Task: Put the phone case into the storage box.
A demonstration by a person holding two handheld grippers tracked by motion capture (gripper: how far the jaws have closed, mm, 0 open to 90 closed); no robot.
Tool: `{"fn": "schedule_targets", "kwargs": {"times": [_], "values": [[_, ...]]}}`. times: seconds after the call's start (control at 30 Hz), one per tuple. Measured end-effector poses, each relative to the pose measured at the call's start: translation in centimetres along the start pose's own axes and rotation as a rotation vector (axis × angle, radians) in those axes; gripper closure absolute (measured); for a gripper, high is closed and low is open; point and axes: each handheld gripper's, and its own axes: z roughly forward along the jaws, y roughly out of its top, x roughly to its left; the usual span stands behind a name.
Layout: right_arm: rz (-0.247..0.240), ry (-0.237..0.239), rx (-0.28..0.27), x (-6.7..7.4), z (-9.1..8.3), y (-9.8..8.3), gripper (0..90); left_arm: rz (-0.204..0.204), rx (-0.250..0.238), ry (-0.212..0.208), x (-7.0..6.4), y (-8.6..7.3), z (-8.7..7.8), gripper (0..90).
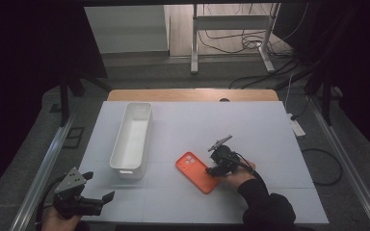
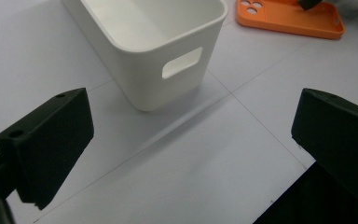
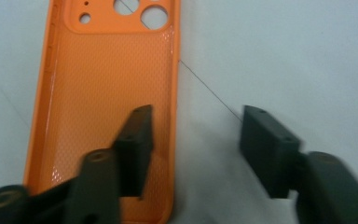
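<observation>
free: bare table from 12 to 3 o'clock | obstacle: white bin at 10 o'clock | obstacle: orange phone case at centre, low and flat | bin–case gap: passable

No legible text, labels or signs.

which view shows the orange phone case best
The right gripper view: the orange phone case is close up, its inside texture and camera holes plain, with one jaw over it and one outside its edge. The high view shows it small but whole; the left gripper view shows it cut off at the top.
</observation>
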Motion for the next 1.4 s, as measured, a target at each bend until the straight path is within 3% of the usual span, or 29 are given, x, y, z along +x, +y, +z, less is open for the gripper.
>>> {"fn": "schedule_targets", "kwargs": {"times": [0.17,0.2,0.23,0.37,0.87,1.4], "values": [[-0.009,0.051,0.019,0.0,-0.1,0.3,73.3,0.002,0.001,0.002,0.0,0.0,0.0,0.0],[-0.009,0.051,0.019,0.0,-0.1,0.3,73.3,0.002,0.001,0.002,0.0,0.0,0.0,0.0],[-0.007,0.072,0.020,0.1,0.0,0.4,80.7,0.002,0.002,0.001,0.0,0.0,0.0,0.0],[0.003,0.081,0.024,0.1,0.1,0.6,87.0,0.003,0.001,0.002,0.0,0.0,0.0,0.0],[0.020,0.068,0.024,0.3,-0.2,0.8,88.7,0.015,0.006,-0.001,-0.1,0.0,0.1,0.0],[0.021,0.058,-0.068,0.3,-2.3,0.8,88.7,-0.012,-0.002,-0.022,0.2,0.0,0.0,0.0]]}}
